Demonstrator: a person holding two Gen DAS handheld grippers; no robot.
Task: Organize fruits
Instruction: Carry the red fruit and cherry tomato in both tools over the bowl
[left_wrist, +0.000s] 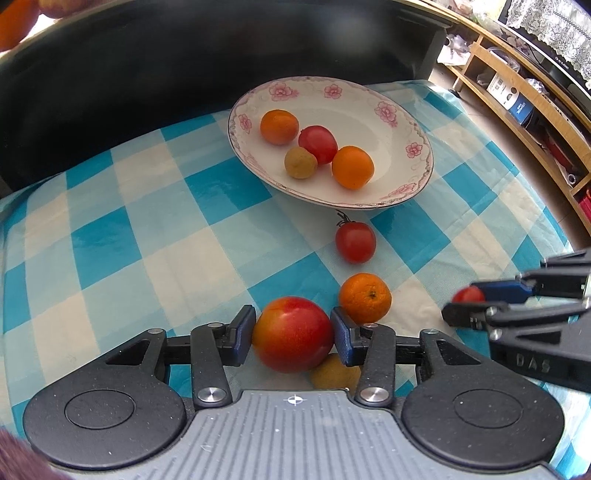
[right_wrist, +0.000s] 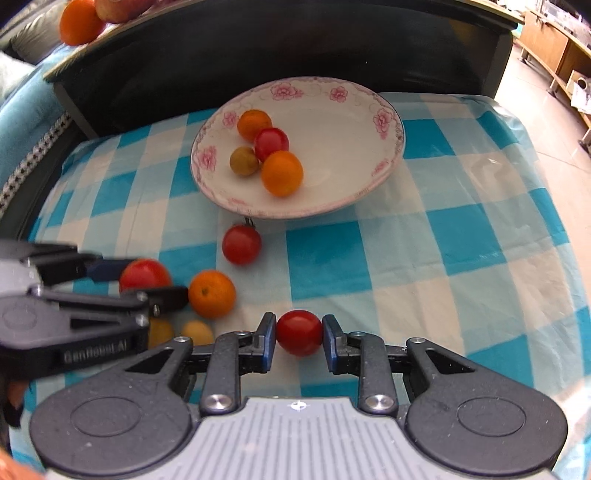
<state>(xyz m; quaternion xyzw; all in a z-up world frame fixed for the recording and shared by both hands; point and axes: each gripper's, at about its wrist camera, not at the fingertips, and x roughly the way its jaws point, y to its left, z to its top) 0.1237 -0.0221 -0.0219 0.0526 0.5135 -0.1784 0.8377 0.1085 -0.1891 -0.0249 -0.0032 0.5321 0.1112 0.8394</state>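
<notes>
The blue-padded fingers of the left gripper are seen closed on a large red-and-orange tomato, both pads pressed to its sides. The fingers of the right gripper are likewise drawn in against a small round red cherry tomato, which is held between the pads.

In the left wrist view, a dimpled orange mandarin lies at about 1 o'clock of the gripped tomato, just beside the right finger, and a stemmed red cherry tomato lies beyond it toward 12 o'clock, near the plate's rim. A small tan-yellow round fruit is partly hidden beneath the held tomato at 5 o'clock; a second one is seen in the right wrist view, beside it under the left gripper.

A white ceramic plate with a pink floral rim stands at 12 o'clock on the blue-and-white checked tablecloth. On the plate are grouped two oranges, one red tomato and one brownish-green round fruit, the tomato touching its neighbours.
</notes>
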